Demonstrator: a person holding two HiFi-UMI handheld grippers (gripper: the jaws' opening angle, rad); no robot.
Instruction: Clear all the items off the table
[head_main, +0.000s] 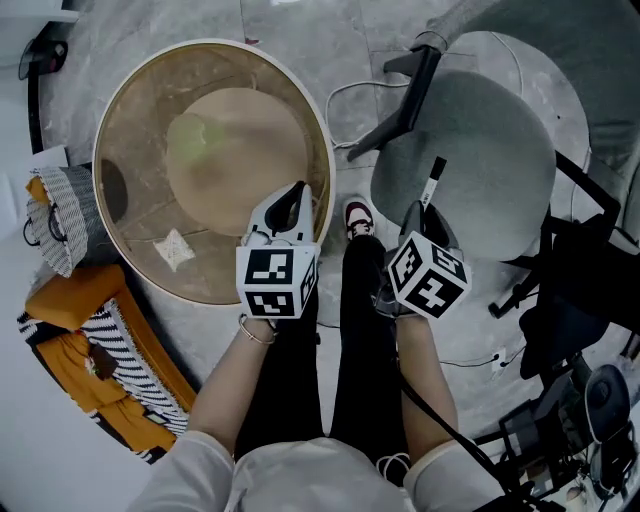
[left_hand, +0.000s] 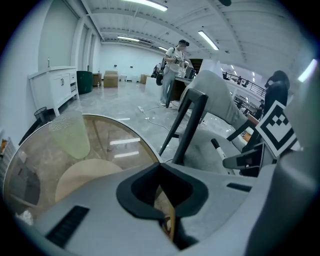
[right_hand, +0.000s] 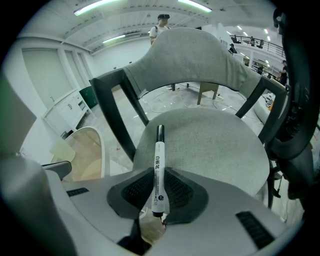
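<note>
Right gripper: clamped on marker, above chair seat. Left gripper: pinched shut, empty, just left of chair.

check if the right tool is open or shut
Shut on the marker: the right tool pinches its lower end between both jaws.

Round glass table — crumpled white scrap; pale green translucent item
</note>
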